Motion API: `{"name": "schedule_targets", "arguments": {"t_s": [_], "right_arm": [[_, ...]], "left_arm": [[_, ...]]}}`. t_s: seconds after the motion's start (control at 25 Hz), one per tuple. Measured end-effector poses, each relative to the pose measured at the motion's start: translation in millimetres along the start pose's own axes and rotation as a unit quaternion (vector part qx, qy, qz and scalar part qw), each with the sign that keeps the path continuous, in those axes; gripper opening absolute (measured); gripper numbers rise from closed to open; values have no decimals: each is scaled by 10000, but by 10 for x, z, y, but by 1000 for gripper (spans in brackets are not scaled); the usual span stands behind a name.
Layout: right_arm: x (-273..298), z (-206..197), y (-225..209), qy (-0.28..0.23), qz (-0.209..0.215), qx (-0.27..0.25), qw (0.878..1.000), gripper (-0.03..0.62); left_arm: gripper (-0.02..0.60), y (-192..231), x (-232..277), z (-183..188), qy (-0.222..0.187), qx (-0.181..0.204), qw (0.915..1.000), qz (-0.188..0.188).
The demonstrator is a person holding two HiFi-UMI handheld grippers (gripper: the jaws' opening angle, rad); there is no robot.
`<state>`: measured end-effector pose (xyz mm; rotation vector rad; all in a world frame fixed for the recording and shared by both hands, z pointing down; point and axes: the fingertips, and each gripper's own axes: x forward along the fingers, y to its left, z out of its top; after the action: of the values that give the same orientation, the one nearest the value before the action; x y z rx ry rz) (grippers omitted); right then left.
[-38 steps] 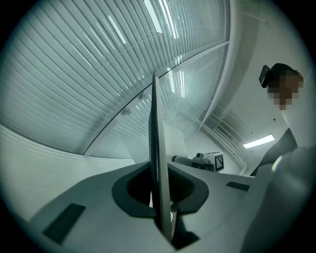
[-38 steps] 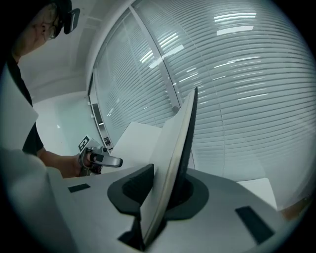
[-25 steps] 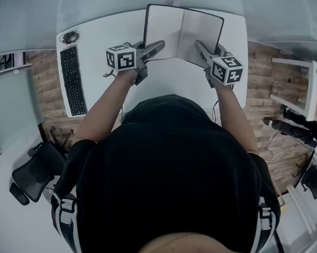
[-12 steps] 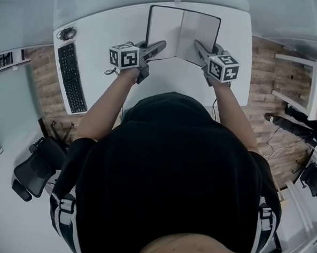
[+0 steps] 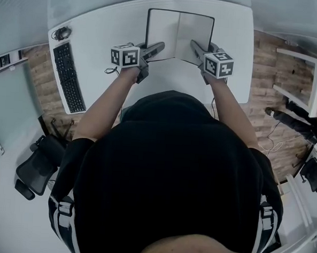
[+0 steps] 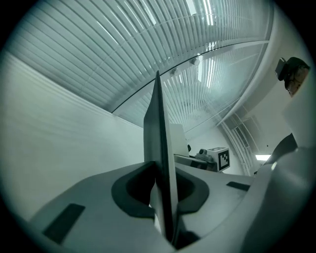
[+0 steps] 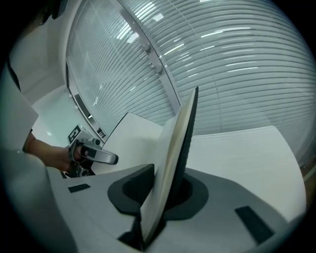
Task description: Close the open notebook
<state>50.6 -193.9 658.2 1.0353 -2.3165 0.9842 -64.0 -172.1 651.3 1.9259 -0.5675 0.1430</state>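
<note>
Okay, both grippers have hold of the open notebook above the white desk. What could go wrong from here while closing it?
1. The left gripper pinches only a thin edge of the black-covered open notebook; that half could slip out as it swings over.
2. The right gripper is clamped on the other half's near edge, so folding the halves together could knock the grippers together or trap jaws between the pages.

Both arms are extended forward; the left gripper and right gripper are each clamped on the notebook.
</note>
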Motion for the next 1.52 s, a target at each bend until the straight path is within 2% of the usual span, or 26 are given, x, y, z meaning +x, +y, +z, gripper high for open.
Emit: {"name": "schedule_targets", "arguments": {"t_s": [0.16,0.32,0.56,1.04,1.52], "right_arm": [[93,-176,-65,169,-31,91,9998,92],[160,-334,-118,336,-95,-1,9994,91],[329,-568,-104,492,-97,132,9987,89],[503,-812,-252,1007,-164,101,9947,87],[600,-962,-307,1176,-148,128,9929,86]], "left_arm": [[55,127,69,-138,125,-226,9997,39],[58,137,132,-231,254,-228,9994,86],[58,383,108,-427,351,-404,9985,128],[58,641,255,-639,528,-788,9953,188],[58,813,317,-780,595,-969,9932,242]]}}
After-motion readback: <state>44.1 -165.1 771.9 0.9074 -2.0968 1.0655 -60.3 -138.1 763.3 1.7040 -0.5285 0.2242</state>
